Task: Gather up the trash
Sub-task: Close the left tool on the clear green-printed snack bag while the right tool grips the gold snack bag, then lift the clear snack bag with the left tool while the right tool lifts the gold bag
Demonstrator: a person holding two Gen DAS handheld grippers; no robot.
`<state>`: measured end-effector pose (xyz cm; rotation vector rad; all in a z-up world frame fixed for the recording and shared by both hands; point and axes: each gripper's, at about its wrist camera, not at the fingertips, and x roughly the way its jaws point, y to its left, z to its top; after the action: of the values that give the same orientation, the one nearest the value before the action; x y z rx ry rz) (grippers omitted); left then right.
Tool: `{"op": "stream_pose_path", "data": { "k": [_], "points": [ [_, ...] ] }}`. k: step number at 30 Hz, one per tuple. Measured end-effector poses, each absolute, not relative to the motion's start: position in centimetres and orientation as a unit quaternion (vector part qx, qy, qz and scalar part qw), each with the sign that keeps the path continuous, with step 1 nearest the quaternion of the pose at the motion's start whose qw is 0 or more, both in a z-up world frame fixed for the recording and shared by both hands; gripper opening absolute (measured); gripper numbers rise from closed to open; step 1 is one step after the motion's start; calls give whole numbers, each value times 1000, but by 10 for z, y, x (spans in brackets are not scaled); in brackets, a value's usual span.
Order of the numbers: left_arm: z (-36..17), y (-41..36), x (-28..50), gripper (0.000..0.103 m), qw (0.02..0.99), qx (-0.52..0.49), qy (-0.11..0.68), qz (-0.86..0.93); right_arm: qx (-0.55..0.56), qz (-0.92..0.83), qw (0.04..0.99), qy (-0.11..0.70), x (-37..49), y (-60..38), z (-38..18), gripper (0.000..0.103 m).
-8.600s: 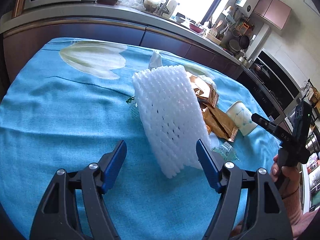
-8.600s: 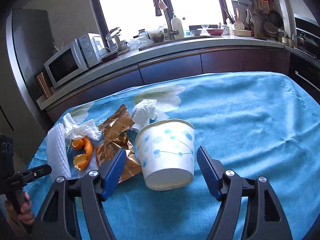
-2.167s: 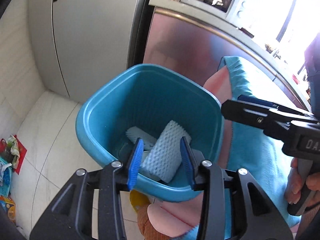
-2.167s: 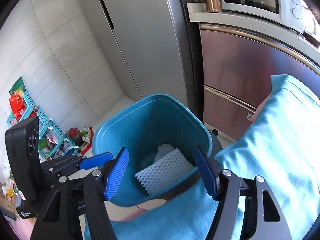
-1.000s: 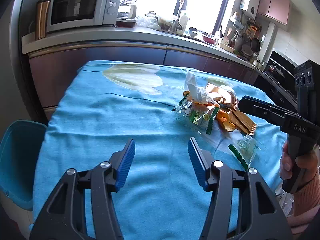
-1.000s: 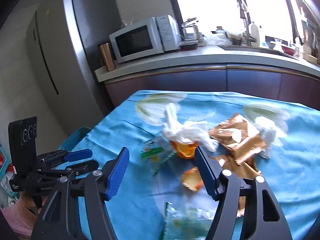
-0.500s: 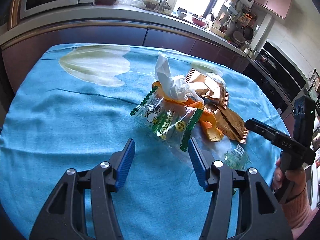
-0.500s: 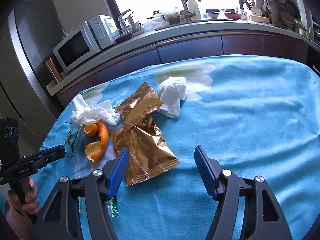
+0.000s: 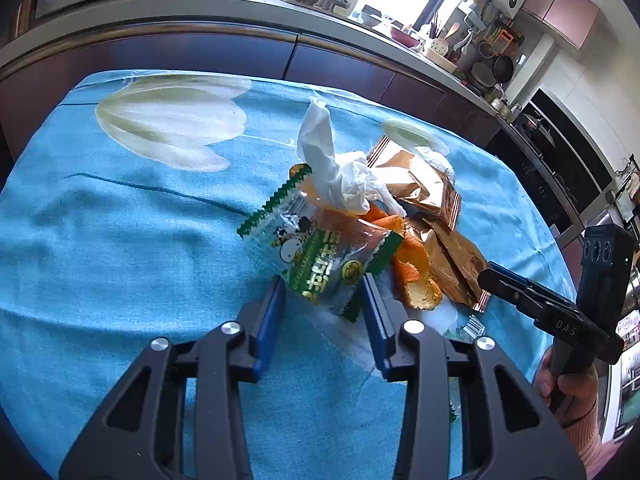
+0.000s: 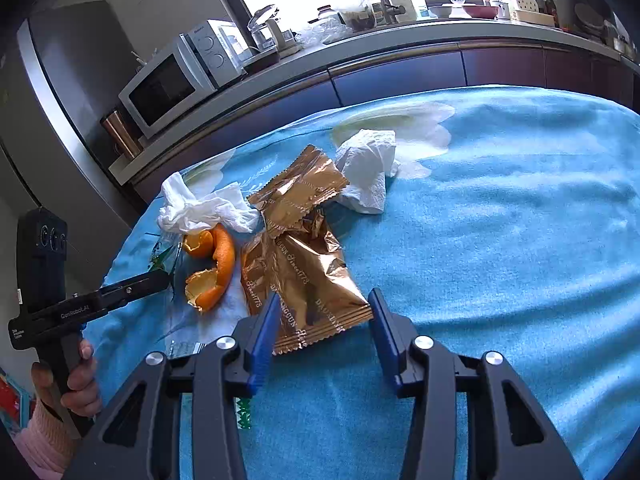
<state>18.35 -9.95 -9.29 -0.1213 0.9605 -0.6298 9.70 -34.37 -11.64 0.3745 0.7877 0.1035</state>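
A heap of trash lies on the blue tablecloth (image 9: pixel 120 240). My left gripper (image 9: pixel 323 280) is low over a clear snack wrapper with green edges (image 9: pixel 320 248); its jaws are closing, with the wrapper's near end between them. My right gripper (image 10: pixel 325 296) is closing around the near end of a gold foil wrapper (image 10: pixel 308 280), its blue pads at the wrapper's two edges. A second gold wrapper (image 10: pixel 296 192), orange peel (image 10: pixel 216 268), a crumpled white tissue (image 10: pixel 200 208) and another tissue (image 10: pixel 368 168) lie behind. The left gripper (image 10: pixel 160 276) shows at the heap's left side.
A small clear wrapper with a green strip (image 10: pixel 244 412) lies by the near table edge. A kitchen counter with a microwave (image 10: pixel 168 84) runs behind the table, and a grey fridge (image 10: pixel 60 80) stands to the left. Bare cloth (image 10: pixel 500 240) spreads right of the heap.
Both grippers have come down closer to the heap. Their jaws have narrowed, the left around the green snack wrapper and the right around the gold wrapper.
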Motion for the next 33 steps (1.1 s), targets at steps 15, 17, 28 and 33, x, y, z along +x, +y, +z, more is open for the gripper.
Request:
{"op": "stream_pose_path", "data": {
  "k": [15, 17, 28, 33],
  "points": [
    [-82, -88, 160, 1, 848, -51, 428, -307, 171, 81, 917, 352, 81, -334, -100, 6],
    [-77, -83, 153, 1, 851, -51, 421, -309, 166, 87, 920, 344, 76, -332, -94, 5],
    [-62, -56, 126, 1, 863, -51, 397, -308, 144, 101, 936, 303, 57, -323, -62, 2],
    [-57, -45, 115, 1, 869, -46, 388, -303, 143, 105, 941, 287, 52, -319, -50, 2]
  ]
}}
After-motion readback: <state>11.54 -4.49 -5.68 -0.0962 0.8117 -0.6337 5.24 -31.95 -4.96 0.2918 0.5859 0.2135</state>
